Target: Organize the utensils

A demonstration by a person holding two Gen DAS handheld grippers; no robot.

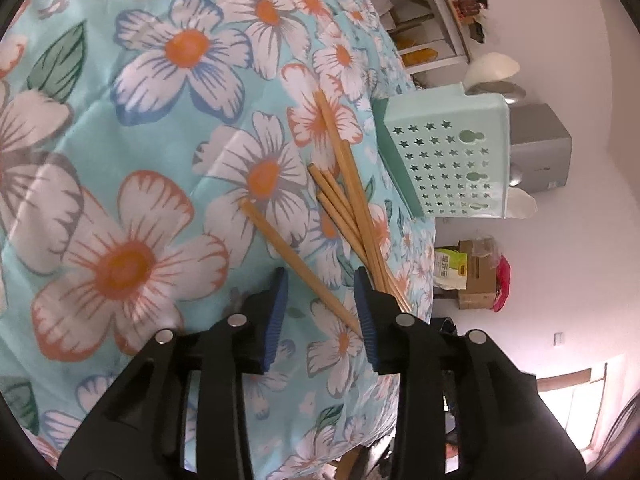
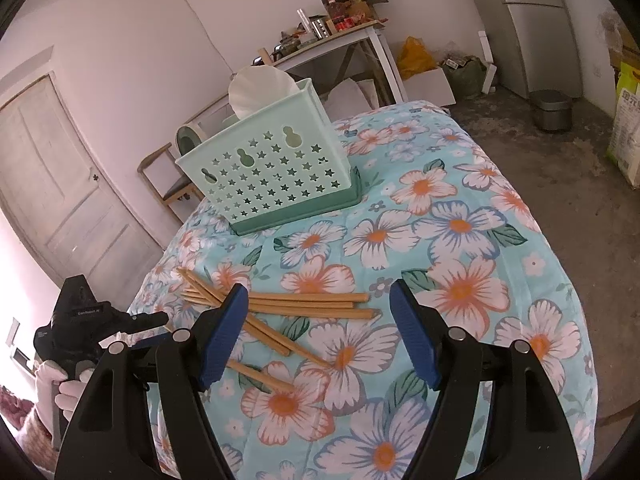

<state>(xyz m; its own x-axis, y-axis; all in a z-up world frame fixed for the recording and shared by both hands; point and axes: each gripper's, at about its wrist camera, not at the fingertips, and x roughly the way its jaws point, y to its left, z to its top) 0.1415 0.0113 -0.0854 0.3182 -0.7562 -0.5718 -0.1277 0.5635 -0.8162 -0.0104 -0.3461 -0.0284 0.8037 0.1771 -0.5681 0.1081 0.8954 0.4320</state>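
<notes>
Several wooden chopsticks (image 1: 348,208) lie loose in a crossed heap on the floral cloth (image 1: 132,184). One single chopstick (image 1: 300,268) runs diagonally between the blue pads of my left gripper (image 1: 322,316), which is open; the pads do not press on it. A mint-green perforated utensil basket (image 1: 452,160) stands beyond the heap. In the right wrist view the same chopsticks (image 2: 304,304) lie just ahead of my right gripper (image 2: 320,336), open wide above the cloth with nothing between its fingers. The basket (image 2: 272,168) stands upright further back. The left gripper (image 2: 154,326) reaches in from the left, held by a white-gloved hand (image 2: 60,388).
The floral cloth (image 2: 460,240) covers a rounded table that drops off at the right to a bare floor (image 2: 560,160). A chair (image 2: 172,184) and a door (image 2: 60,184) stand behind the basket. A cluttered shelf table (image 2: 340,28) and a metal pot (image 2: 554,110) are further back.
</notes>
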